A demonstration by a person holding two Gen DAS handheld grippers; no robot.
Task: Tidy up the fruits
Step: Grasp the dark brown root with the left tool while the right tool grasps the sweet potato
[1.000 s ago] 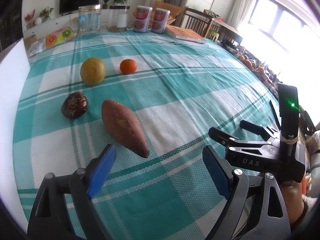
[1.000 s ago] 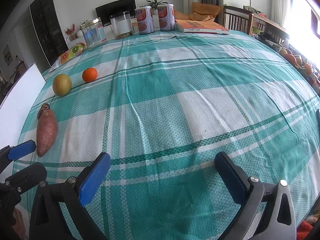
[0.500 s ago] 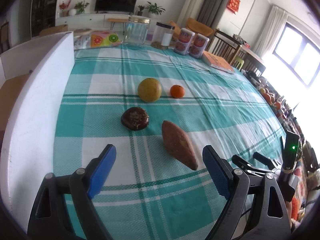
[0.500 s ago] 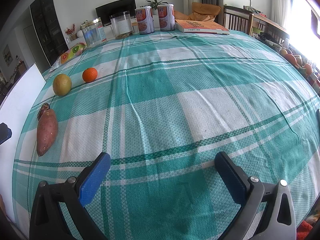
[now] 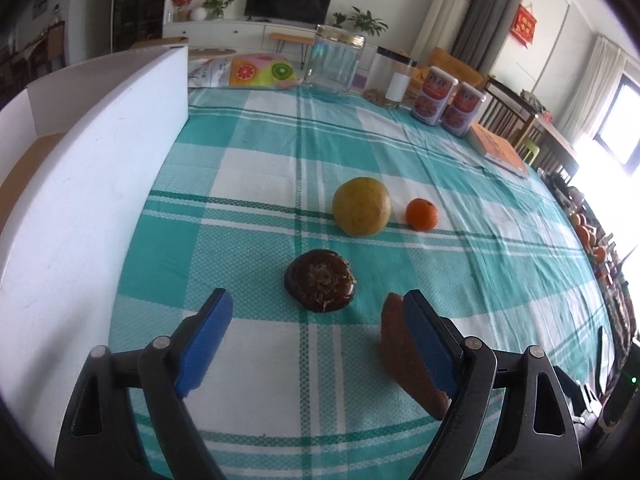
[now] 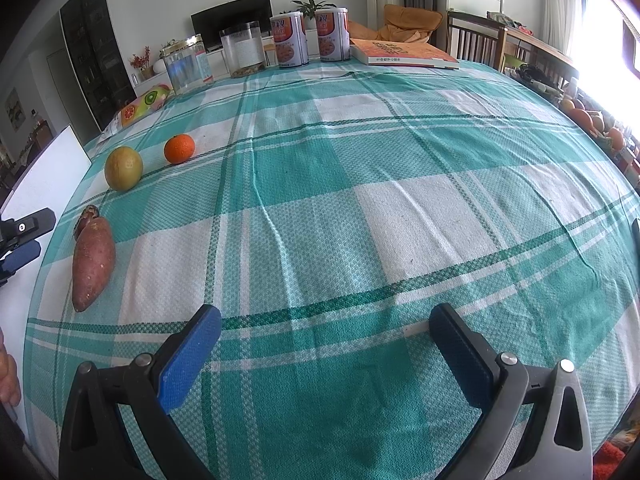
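Observation:
On the green checked tablecloth lie a dark brown round fruit (image 5: pixel 320 280), a yellow-green citrus (image 5: pixel 362 206), a small orange (image 5: pixel 422 214) and a sweet potato (image 5: pixel 394 344). My left gripper (image 5: pixel 318 340) is open and empty, just short of the dark fruit, with its right finger in front of the sweet potato. In the right wrist view the sweet potato (image 6: pixel 93 256), citrus (image 6: pixel 123 168) and orange (image 6: pixel 179 149) lie far left. My right gripper (image 6: pixel 326 356) is open and empty over bare cloth. The left gripper's fingers (image 6: pixel 24 240) show at that view's left edge.
A white box wall (image 5: pixel 88 184) runs along the table's left side. At the far edge stand a glass jar (image 5: pixel 338 58), a clear canister (image 5: pixel 392 78), two cans (image 5: pixel 448 100), a book (image 5: pixel 498 150) and a fruit-print bag (image 5: pixel 256 72). Oranges (image 6: pixel 580 116) lie beyond the right edge.
My left gripper has swung left and moved forward, so the dark fruit now lies between its fingers' line and the sweet potato sits behind the right finger. The right gripper has stayed still.

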